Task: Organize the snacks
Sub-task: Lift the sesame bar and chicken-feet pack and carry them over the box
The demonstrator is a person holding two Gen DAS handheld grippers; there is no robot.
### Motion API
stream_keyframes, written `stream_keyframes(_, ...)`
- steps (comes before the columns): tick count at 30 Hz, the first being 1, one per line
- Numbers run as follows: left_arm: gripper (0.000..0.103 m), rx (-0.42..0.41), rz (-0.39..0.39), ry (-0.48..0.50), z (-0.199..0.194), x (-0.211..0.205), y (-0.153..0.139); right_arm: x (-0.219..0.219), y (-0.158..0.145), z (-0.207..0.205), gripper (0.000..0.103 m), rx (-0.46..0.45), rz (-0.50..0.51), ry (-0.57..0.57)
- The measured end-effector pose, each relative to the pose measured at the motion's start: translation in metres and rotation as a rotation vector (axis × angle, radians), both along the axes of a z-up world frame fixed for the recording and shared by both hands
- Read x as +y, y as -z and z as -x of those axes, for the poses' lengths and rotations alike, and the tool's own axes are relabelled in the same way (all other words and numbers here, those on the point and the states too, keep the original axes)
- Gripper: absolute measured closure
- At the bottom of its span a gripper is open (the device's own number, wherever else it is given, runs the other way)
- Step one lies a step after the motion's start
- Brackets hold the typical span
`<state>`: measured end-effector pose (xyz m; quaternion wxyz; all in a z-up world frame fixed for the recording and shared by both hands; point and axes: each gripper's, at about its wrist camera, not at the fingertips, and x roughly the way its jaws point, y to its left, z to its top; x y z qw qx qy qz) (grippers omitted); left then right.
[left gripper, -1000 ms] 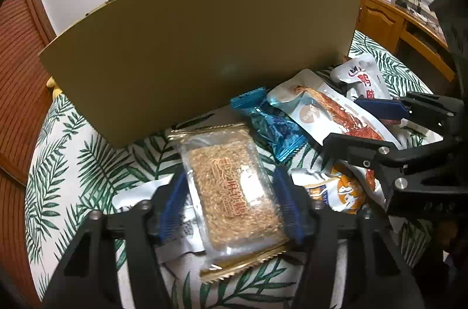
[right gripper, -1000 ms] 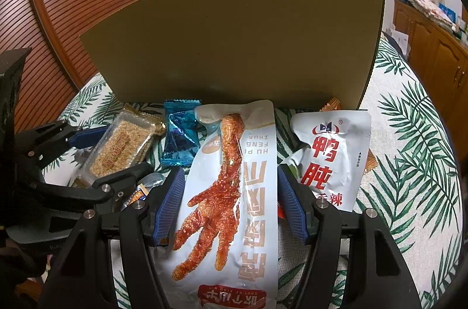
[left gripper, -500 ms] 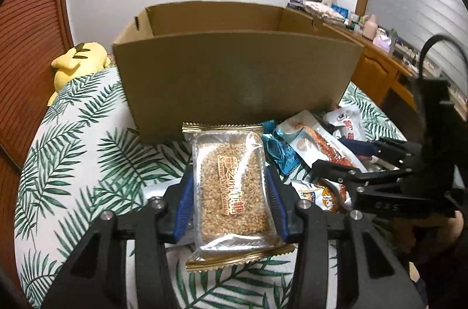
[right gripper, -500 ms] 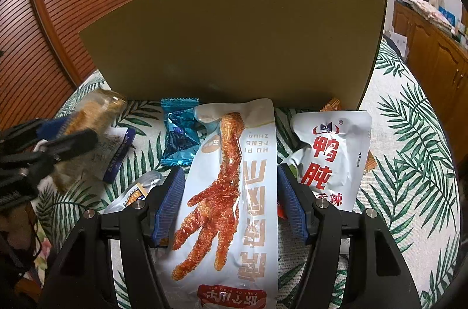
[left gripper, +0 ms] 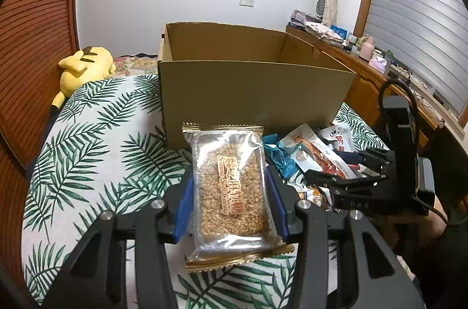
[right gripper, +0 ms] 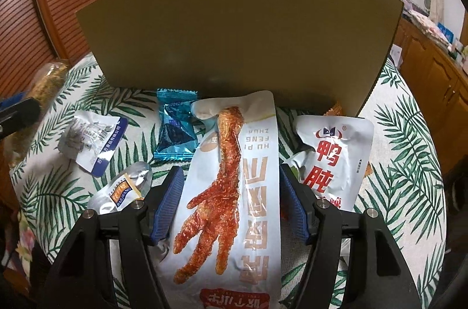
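Left tool (left gripper: 231,209), its blue pads pressed against both long sides of a clear, gold-edged packet of brown puffed-grain bar (left gripper: 231,189), holds that packet clear of the palm-leaf-printed bed cover (left gripper: 87,151), in front of the open brown cardboard box (left gripper: 251,86), whose visible inside walls are bare. Right tool (right gripper: 231,209), its jaws fairly wide, straddles a long white pouch printed with a red chicken foot (right gripper: 231,192) that lies flat on the cover; whether its blue pads actually press on the pouch edges cannot be told, since the pouch hides the contact lines. Just beside this pouch lie a white pouch with red characters (right gripper: 333,160) on one side and a crinkled blue foil sachet (right gripper: 175,127) on the other, both near the box's front wall. Farther out rest a small white-and-blue torn wrapper (right gripper: 93,139) and a silver sachet with an orange label (right gripper: 122,189). A yellow plush toy (left gripper: 83,66) lies at the far edge of the bed, beside the slatted wooden door (left gripper: 32,46).
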<state>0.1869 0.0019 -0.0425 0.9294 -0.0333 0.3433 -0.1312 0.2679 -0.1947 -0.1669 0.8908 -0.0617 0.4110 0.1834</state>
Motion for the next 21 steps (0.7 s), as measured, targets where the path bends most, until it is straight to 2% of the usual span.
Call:
stream_keyframes(11,0.058,-0.008,0.012,0.019,0.012,0.002,0.006,0.019,0.001,-0.014,0.034,0.017,0.072,-0.004)
stream_keyframes(19,0.058,-0.005,0.025,0.015,0.015,0.007,0.009,0.020,0.006,-0.014,0.044,0.007,0.048,-0.011)
stream_keyframes(21,0.058,-0.001,0.026,0.014,0.015,0.008,0.011,0.018,0.002,-0.009,0.056,-0.006,0.017,-0.015)
